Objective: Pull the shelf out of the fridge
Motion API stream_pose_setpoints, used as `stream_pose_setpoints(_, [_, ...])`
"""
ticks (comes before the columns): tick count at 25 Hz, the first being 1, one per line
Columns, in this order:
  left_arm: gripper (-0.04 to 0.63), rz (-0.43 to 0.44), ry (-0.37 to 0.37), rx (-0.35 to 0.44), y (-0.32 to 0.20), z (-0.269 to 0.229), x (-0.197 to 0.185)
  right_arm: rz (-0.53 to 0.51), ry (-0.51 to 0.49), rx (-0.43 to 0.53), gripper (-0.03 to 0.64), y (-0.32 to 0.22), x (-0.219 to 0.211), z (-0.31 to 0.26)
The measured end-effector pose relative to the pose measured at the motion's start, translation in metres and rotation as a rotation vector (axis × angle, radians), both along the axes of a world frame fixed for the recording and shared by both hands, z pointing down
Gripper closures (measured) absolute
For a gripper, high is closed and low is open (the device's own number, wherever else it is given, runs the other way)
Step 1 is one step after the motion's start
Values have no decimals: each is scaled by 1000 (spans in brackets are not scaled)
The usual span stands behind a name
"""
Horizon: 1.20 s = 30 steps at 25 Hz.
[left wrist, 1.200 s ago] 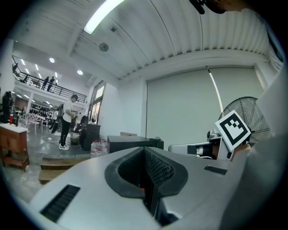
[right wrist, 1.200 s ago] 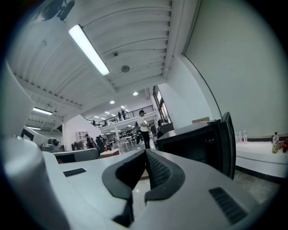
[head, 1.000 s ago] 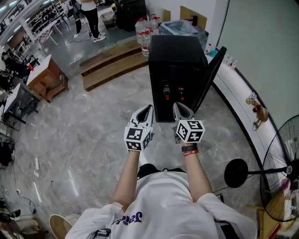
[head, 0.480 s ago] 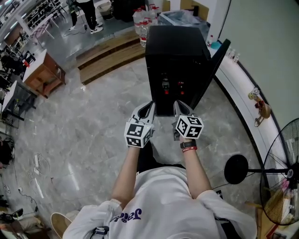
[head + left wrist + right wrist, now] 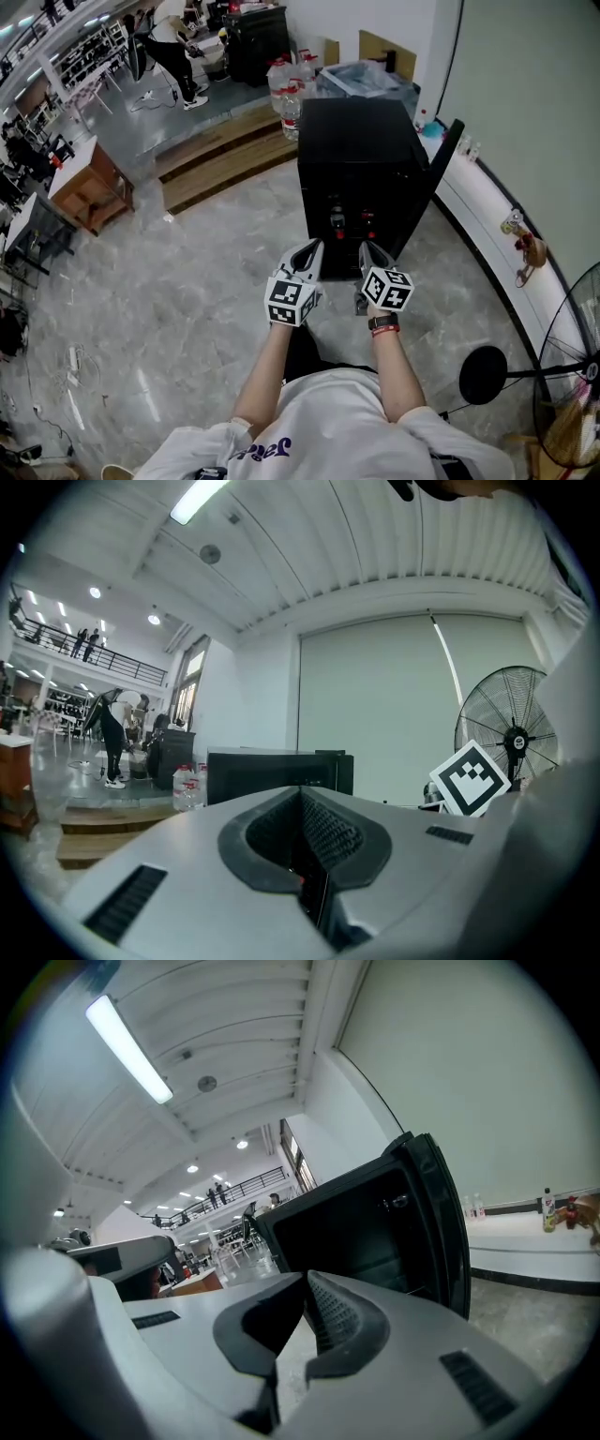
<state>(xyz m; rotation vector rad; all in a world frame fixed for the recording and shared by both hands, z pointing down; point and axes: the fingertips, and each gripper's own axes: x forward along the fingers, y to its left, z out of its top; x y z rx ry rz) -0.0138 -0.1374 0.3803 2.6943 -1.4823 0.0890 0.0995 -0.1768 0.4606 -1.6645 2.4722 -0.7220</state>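
A black mini fridge (image 5: 361, 155) stands on the marble floor with its door (image 5: 433, 173) swung open to the right. Its inside is dark. Two items with red tops (image 5: 337, 220) show low in the opening, and I cannot make out the shelf itself. My left gripper (image 5: 314, 246) and right gripper (image 5: 368, 248) hang side by side just in front of the opening, both shut and empty. The left gripper view looks over shut jaws (image 5: 302, 794) at the fridge top (image 5: 272, 761). The right gripper (image 5: 307, 1279) points at the open cavity (image 5: 347, 1232).
A floor fan (image 5: 487, 370) stands right of me, and a white ledge (image 5: 487, 206) curves along the wall behind the door. Water bottles (image 5: 291, 80) and low wooden steps (image 5: 225, 141) lie beyond the fridge. A wooden table (image 5: 89, 173) stands far left.
Both grippers have sunk lower in the head view and shifted a little right, staying side by side before the fridge. Their jaws look unchanged.
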Motion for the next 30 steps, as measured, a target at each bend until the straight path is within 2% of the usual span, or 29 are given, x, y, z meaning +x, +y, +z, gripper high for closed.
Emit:
stream_pose_setpoints(14, [577, 19, 3, -2, -40, 38, 0, 27, -58, -42, 577, -48, 2, 54])
stream_pose_setpoints(22, [577, 44, 4, -18, -61, 70, 6, 66, -143, -98, 558, -76, 7, 100])
stream_pose_setpoints(30, [577, 52, 2, -28, -92, 97, 2, 101, -261, -152, 468, -111, 3, 151])
